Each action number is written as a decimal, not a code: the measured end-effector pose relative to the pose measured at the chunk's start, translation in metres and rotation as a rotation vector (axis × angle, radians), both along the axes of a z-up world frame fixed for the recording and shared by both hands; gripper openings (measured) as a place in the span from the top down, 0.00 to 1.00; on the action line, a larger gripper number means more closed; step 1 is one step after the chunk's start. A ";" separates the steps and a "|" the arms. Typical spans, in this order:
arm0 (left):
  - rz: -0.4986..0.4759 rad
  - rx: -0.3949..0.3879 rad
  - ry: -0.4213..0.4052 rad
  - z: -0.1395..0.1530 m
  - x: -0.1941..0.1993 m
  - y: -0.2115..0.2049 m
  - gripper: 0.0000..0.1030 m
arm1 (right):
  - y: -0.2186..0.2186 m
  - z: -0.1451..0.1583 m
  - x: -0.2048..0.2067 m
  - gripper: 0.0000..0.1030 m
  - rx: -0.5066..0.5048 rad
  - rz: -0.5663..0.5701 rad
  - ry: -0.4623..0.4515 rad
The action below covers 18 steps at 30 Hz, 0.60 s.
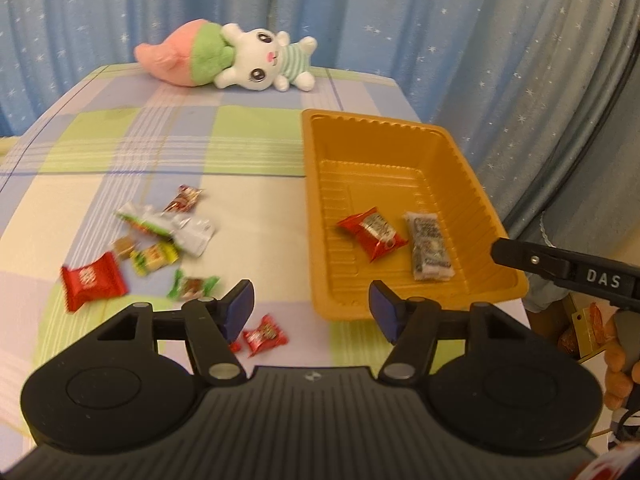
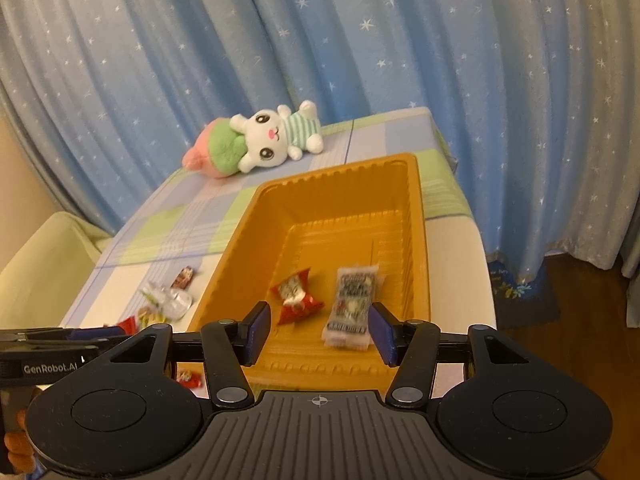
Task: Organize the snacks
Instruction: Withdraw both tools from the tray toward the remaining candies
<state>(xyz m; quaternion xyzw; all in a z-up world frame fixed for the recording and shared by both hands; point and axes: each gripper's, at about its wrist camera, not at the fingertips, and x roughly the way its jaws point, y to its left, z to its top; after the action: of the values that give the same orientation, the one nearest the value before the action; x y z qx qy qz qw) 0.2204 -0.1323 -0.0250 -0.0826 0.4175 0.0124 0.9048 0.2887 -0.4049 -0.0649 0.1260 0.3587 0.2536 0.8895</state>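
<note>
We hold the left gripper [image 1: 311, 312] above the near edge of the checked tablecloth [image 1: 248, 136], just left of the orange tray [image 1: 316, 184]. Its jaws stand apart with nothing between the blue pads. A small red candy [image 1: 265, 335] lies on the cloth below the gap, not touched.

We hold the right gripper [image 2: 318, 330] over the near end of the tray [image 2: 416, 216]. Its jaws also stand apart and grip nothing; one finger of it enters the left wrist view at the right edge.

Contents of the tray: one red packet [image 1: 373, 233] and, just beside it on the right, one grey packet [image 1: 429, 246]. Both lie flat on the tray floor toward the near end.

Loose snacks on the cloth, left of the tray:
- a red wrapper [image 1: 93, 280], nearest the left edge;
- a green-ended candy [image 1: 193, 286];
- a yellow-green packet [image 1: 155, 258];
- a small brown square [image 1: 123, 246];
- a silver packet [image 1: 172, 226];
- a dark red candy [image 1: 183, 199], farthest from us.

A plush rabbit [image 1: 256, 60] lies at the far end of the table, before the blue curtain [image 1: 440, 20].
</note>
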 end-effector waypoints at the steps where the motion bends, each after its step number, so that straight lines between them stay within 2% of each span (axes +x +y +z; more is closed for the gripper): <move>1: 0.008 -0.002 0.002 -0.001 -0.005 0.002 0.41 | 0.000 0.000 -0.003 0.47 -0.002 0.007 0.000; 12: 0.068 0.006 0.040 -0.009 -0.045 0.012 0.41 | 0.012 -0.007 -0.032 0.47 -0.021 0.095 0.021; 18: 0.092 0.012 0.067 -0.015 -0.065 0.019 0.41 | 0.026 -0.017 -0.043 0.47 -0.020 0.136 0.069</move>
<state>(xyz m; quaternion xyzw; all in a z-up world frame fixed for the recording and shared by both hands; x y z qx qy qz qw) 0.1555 -0.1130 -0.0399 -0.0957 0.4433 0.0592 0.8893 0.2457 -0.3792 -0.0821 0.1013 0.3994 0.3052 0.8585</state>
